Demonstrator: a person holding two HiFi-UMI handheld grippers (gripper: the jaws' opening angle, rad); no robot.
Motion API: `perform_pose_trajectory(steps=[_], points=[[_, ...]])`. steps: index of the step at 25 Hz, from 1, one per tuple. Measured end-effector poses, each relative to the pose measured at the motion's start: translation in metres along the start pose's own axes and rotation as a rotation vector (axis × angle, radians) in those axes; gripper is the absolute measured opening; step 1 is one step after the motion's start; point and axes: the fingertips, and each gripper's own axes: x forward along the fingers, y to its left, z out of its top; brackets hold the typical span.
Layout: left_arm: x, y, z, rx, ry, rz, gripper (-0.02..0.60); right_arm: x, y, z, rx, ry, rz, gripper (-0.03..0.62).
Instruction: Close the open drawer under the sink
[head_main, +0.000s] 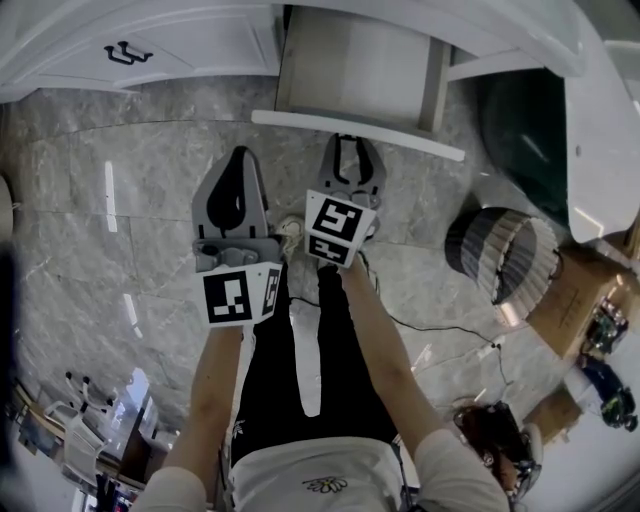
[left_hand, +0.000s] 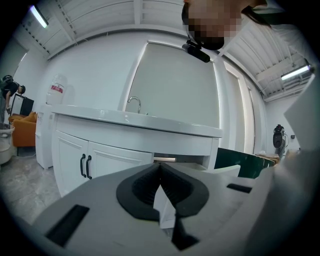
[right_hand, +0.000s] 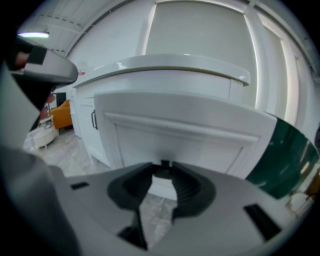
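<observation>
The white drawer (head_main: 355, 60) stands pulled out from the cabinet under the sink, its front panel (head_main: 420, 143) toward me. My right gripper (head_main: 351, 140) is right at the middle of that panel. In the right gripper view the panel (right_hand: 180, 135) fills the picture behind the gripper (right_hand: 164, 167), whose jaws stand a little apart with only a small dark spot between the tips. My left gripper (head_main: 240, 152) hangs over the floor left of the drawer, tips together and empty. In its own view the left gripper (left_hand: 160, 166) points at the cabinet's drawer gap (left_hand: 180, 159).
Cabinet doors with black handles (head_main: 128, 52) are left of the drawer. A dark green panel (head_main: 525, 130) is to its right, with a round ribbed bin (head_main: 500, 250) and a cardboard box (head_main: 575, 295) nearer. A thin cable (head_main: 420, 325) lies on the marble floor.
</observation>
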Motion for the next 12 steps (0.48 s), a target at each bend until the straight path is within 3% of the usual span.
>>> perform_pose_trajectory(steps=[12], points=[[-0.005, 0.004, -0.013, 0.015, 0.022, -0.004, 0.02, 0.0, -0.003, 0.005, 0.031, -0.003, -0.032, 0.143]])
